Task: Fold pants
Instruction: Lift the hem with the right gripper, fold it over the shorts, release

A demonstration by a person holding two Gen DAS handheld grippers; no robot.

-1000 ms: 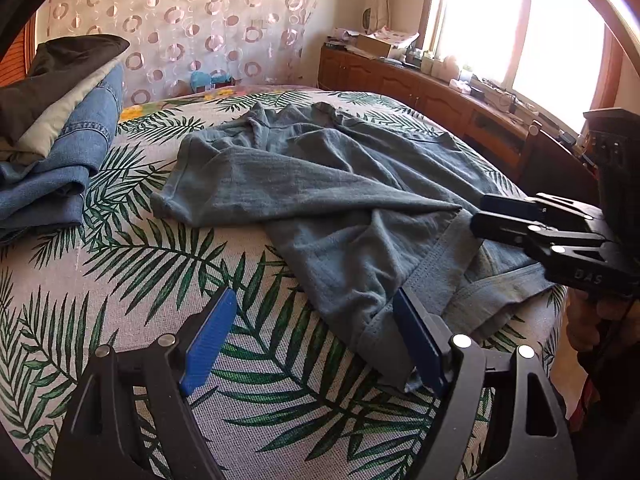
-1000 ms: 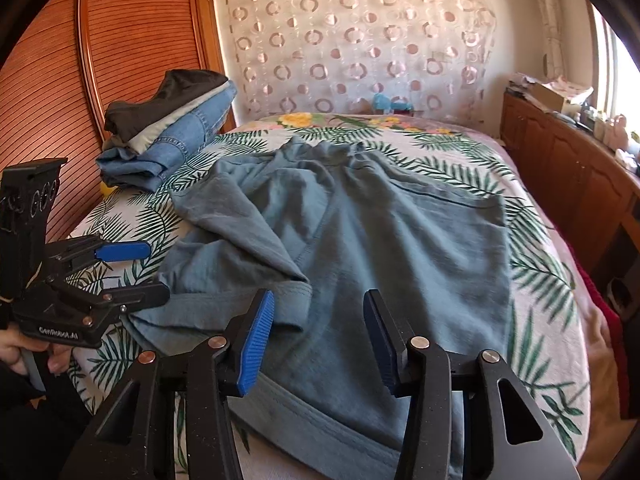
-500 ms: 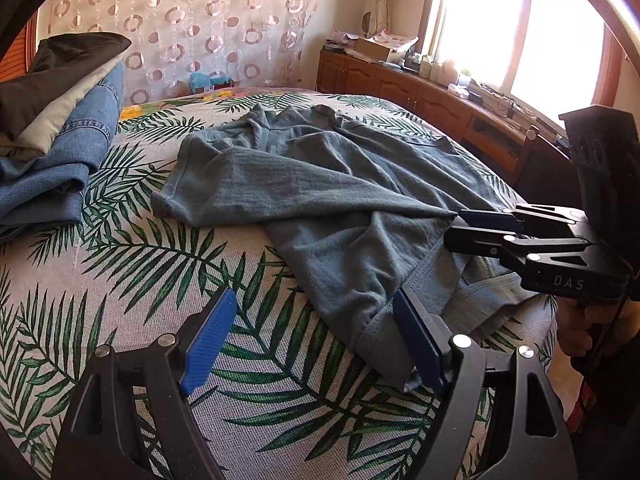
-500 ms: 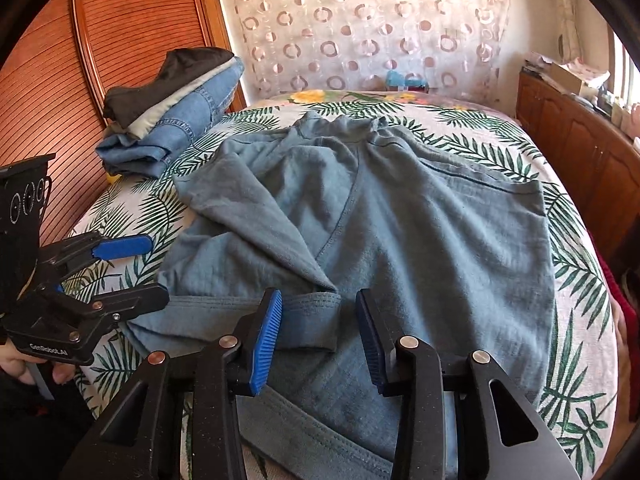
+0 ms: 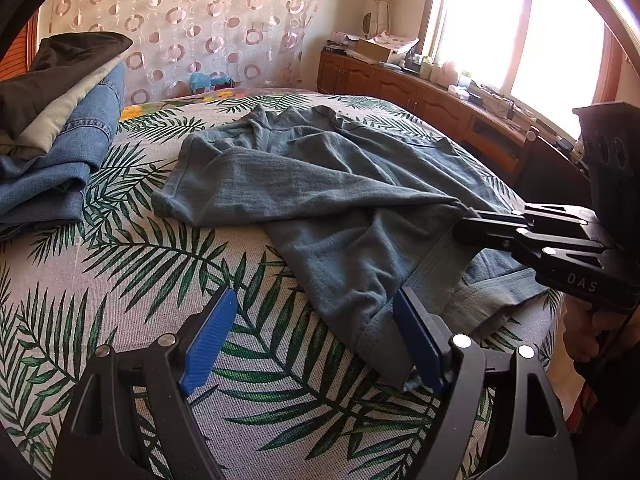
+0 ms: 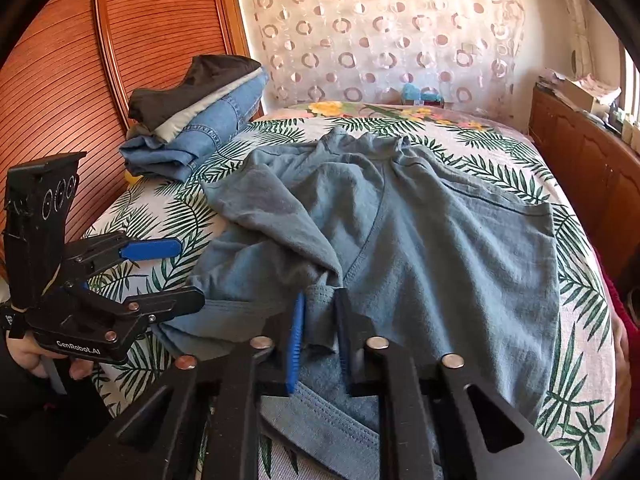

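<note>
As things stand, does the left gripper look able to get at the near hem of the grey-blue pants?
Probably yes. The left gripper is open, the pants hem lies right beside its right finger on the bedspread, and nothing sits between them.

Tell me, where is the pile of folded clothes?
The pile of folded clothes sits on the bed's far left corner in the right wrist view, against the wooden headboard, left of the gray-blue pants.

Bed w/ white palm-leaf print cover carries two things: rumpled grey-blue cotton pants spread across the middle, and a stack of folded clothes, blue jeans under beige and dark pieces, near the wooden slatted headboard, apart from the pants.
</note>
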